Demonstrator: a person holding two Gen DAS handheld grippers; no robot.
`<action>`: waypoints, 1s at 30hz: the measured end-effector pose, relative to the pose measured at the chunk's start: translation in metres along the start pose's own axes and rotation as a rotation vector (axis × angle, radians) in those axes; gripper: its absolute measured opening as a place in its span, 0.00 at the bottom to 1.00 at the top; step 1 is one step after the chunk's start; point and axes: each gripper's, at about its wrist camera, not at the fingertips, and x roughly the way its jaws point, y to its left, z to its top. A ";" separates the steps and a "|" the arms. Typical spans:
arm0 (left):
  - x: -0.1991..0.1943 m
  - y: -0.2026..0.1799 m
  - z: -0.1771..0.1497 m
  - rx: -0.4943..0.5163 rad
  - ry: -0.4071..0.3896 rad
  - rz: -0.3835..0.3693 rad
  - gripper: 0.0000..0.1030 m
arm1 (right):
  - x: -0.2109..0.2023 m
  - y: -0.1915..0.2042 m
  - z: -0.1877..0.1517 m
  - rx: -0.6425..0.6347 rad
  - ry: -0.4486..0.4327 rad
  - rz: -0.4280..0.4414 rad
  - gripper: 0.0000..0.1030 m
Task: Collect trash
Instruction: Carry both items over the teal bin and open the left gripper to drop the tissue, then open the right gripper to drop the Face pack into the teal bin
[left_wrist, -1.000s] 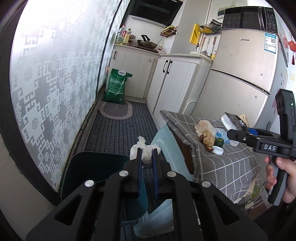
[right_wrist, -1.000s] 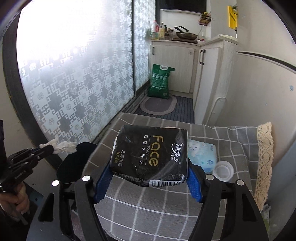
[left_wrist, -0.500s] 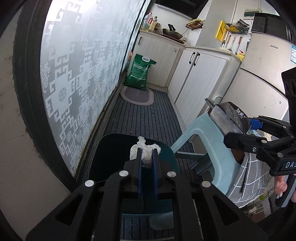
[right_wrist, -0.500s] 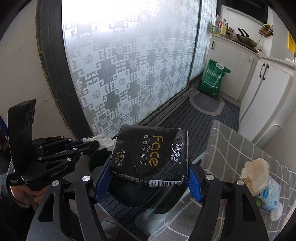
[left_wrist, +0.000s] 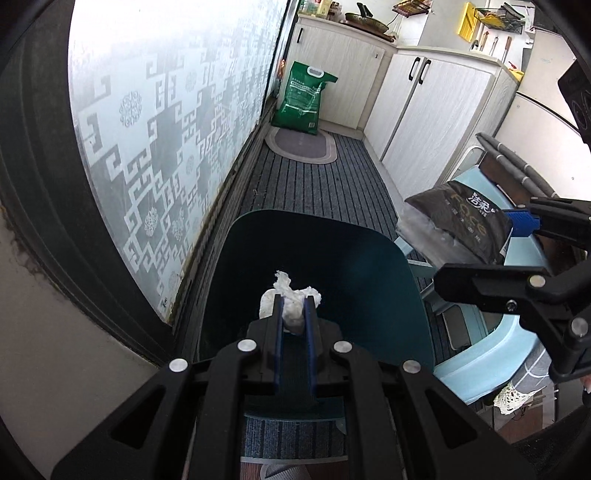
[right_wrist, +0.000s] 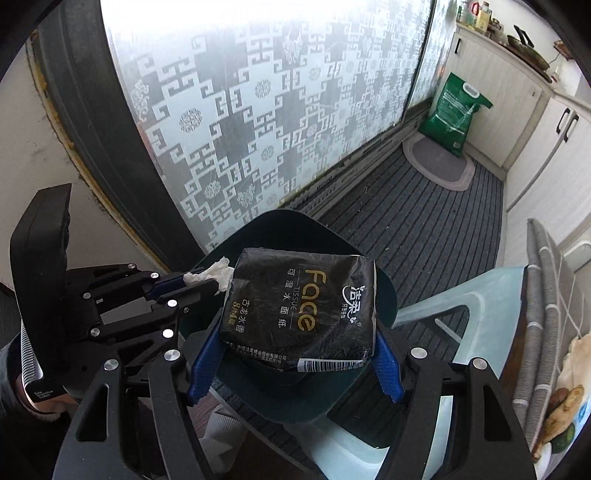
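Note:
My left gripper (left_wrist: 293, 308) is shut on a crumpled white tissue (left_wrist: 291, 299) and holds it over the open mouth of a dark teal trash bin (left_wrist: 369, 258) on the floor. My right gripper (right_wrist: 295, 350) is shut on a black "Face" tissue pack (right_wrist: 299, 310), held above the same bin (right_wrist: 295, 225). In the left wrist view the pack (left_wrist: 461, 218) hangs to the right of the bin. In the right wrist view the left gripper (right_wrist: 218, 277) with its tissue (right_wrist: 214, 273) touches the pack's left edge.
A pale blue plastic stool (left_wrist: 491, 343) stands right of the bin. A table with a grey checked cloth (right_wrist: 546, 295) holds food scraps (right_wrist: 565, 402). A frosted patterned glass door (left_wrist: 166, 129) runs along the left. A green bag (left_wrist: 304, 98) and a mat (left_wrist: 301, 144) lie by white cabinets.
Both grippers swung left and down from the table to over the trash bin, each keeping its load. The bin now fills the middle of both views.

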 end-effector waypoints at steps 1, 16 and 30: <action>0.003 0.000 0.000 -0.002 0.009 0.001 0.12 | 0.005 0.000 -0.001 0.005 0.015 0.000 0.69; 0.038 0.002 -0.017 0.018 0.176 0.002 0.20 | 0.054 -0.005 -0.017 0.061 0.138 0.008 0.69; 0.015 0.011 -0.016 0.013 0.092 -0.025 0.20 | 0.065 -0.004 -0.017 0.047 0.167 -0.016 0.70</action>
